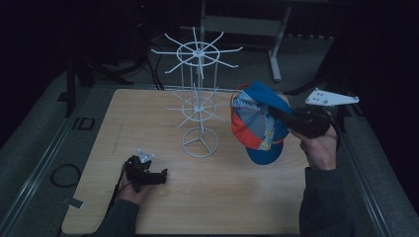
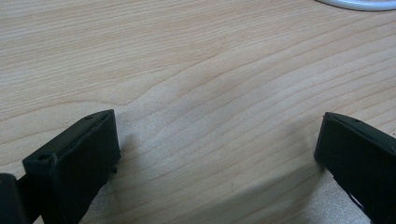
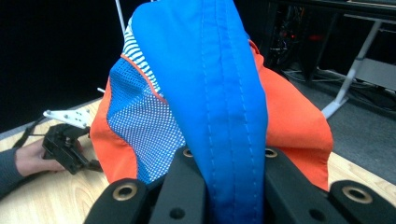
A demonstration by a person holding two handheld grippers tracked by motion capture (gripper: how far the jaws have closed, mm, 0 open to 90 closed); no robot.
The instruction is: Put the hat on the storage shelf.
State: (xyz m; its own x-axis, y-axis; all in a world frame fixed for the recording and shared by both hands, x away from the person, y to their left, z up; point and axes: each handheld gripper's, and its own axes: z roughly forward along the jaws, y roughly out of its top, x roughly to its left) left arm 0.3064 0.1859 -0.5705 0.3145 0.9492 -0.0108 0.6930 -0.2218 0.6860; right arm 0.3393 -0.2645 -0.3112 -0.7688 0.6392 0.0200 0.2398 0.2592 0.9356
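Cap (image 1: 257, 123) lifted, clamped by its brim in right gripper (image 3: 227, 186) jaws, right of centre; not yet on wire rack (image 1: 197, 98); left gripper (image 2: 217, 154) jaws open, idle on worktop (image 1: 222, 197)

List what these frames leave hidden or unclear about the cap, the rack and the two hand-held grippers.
- Cap: in the right gripper view its blue brim covers the front panel, so any logo stays hidden.
- Right hand-held gripper: the brim hides the pad faces that clamp it.
- Wire rack: in the left gripper view just an arc of its base ring shows, cut by the top edge.
- Left hand-held gripper: small and dark in the high view.
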